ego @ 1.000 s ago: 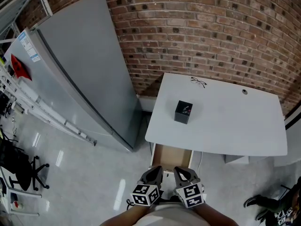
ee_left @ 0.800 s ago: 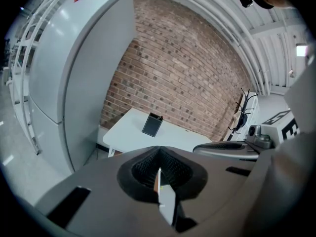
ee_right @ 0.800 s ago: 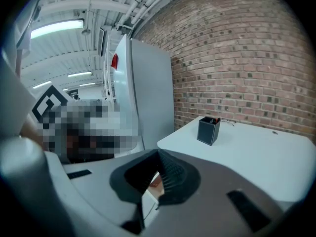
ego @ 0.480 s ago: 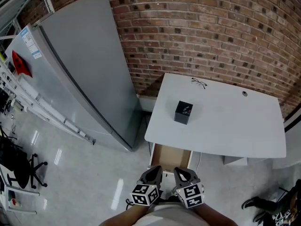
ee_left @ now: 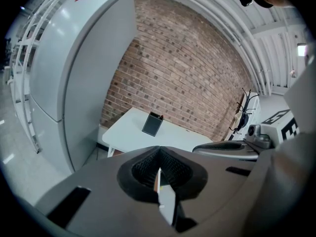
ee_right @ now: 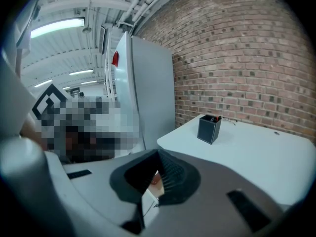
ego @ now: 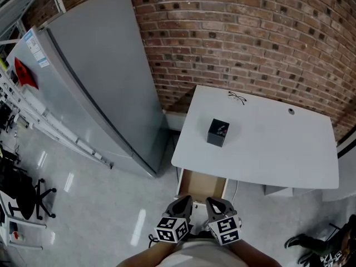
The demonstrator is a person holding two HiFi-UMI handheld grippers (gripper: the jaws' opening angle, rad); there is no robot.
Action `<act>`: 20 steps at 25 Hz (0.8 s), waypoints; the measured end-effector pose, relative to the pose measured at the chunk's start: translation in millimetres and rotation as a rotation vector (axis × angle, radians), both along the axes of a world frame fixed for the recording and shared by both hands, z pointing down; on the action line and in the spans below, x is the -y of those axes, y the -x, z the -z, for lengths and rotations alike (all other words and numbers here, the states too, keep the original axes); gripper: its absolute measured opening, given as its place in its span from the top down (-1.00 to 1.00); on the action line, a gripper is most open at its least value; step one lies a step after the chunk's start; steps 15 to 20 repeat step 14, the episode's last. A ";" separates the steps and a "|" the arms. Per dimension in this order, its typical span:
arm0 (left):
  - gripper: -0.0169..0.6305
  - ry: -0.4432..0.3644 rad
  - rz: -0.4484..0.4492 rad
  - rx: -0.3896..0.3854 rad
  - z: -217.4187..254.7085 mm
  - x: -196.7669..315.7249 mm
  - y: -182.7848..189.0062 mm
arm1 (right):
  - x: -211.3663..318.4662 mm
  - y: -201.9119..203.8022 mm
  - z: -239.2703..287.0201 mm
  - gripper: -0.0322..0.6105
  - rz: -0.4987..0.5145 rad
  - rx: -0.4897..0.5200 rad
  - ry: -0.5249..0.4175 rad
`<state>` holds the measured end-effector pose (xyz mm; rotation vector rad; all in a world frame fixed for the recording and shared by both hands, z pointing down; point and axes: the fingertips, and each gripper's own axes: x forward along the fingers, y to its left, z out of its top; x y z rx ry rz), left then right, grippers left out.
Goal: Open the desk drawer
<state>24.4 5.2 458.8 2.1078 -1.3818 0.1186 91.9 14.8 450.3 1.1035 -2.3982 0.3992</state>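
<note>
Item: two empty hand-held grippers short of a desk drawer that already stands out from the desk.
Nearest, the grey moulded left hand-held gripper (ego: 183, 201) and its twin, the right hand-held gripper (ego: 214, 201), each with ribbed black pads, sit side by side with jaws pressed together and nothing between them. Risk: closed jaws cannot take the drawer's front edge, and a nudge from them would likely push it back in. Just beyond, low under the desk's near left edge, the shallow brown wood-lined desk drawer (ego: 203, 184) shows its bare inside. Above it is the smooth white rectangular desk (ego: 278, 154), carrying a matt black square pen box (ego: 217, 132), which a hard pull might shake, and farther off thin wire spectacles (ego: 237, 98). Farthest is a rough red brick wall (ego: 250, 38).
</note>
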 end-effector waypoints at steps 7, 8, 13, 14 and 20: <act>0.93 0.017 0.026 0.006 -4.7 -2.6 3.0 | 0.3 3.7 -5.0 0.85 0.032 0.004 0.019; 0.93 0.021 0.030 0.007 -6.1 -3.2 3.5 | -0.2 4.7 -6.2 0.85 0.038 0.003 0.021; 0.93 0.026 0.043 0.008 -9.9 -3.6 5.0 | -2.1 8.6 -8.3 0.85 0.061 0.004 0.022; 0.93 0.026 0.044 0.007 -10.2 -3.9 4.8 | -2.7 9.1 -8.6 0.85 0.065 0.005 0.021; 0.93 0.026 0.044 0.007 -10.2 -3.9 4.8 | -2.7 9.1 -8.6 0.85 0.065 0.005 0.021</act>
